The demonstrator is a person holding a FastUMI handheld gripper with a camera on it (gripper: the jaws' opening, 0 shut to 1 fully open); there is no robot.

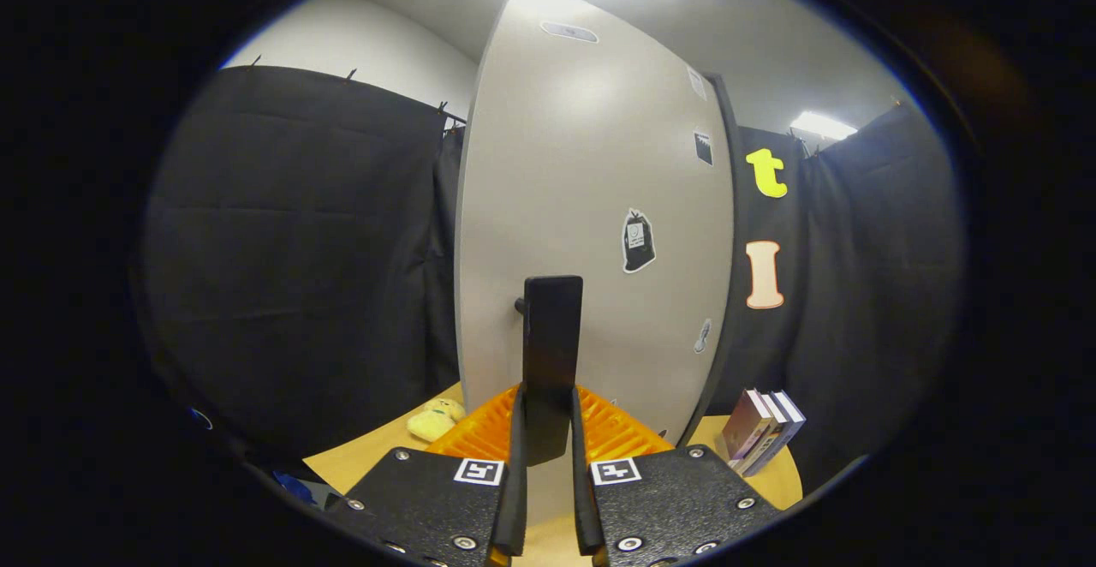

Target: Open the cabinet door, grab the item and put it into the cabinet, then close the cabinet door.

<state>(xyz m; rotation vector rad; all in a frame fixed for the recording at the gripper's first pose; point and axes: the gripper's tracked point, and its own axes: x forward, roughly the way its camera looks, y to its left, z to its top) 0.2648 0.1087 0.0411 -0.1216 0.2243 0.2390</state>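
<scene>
Black and flat, the upright bar handle (552, 353) of the cabinet sits between the two fingers of the gripper (546, 438), and both fingers press against its lower end from either side, so the tool is clamped on the handle. A short dark peg joins the handle to the pale grey cabinet door (591, 207) near the handle's top. The door stands tall straight ahead of the fingers, smooth and matte, with a few small stickers scattered over its right half, the largest a black bag-shaped one (638, 241) just beyond and to the right of the handle. Whether the door is fully shut or slightly ajar cannot be told from this angle.

A light wooden tabletop (368, 456) lies under the cabinet. On it, to the left of the fingers and near the door's lower left corner, rests a small yellow plush toy (437, 420), well apart from the gripper and untouched. To the right of the cabinet, a short stack of books (762, 430) with purple and white covers leans on the same table. Black cloth (300, 250) hangs behind everything on both sides, with white wall and a bright ceiling light above.
</scene>
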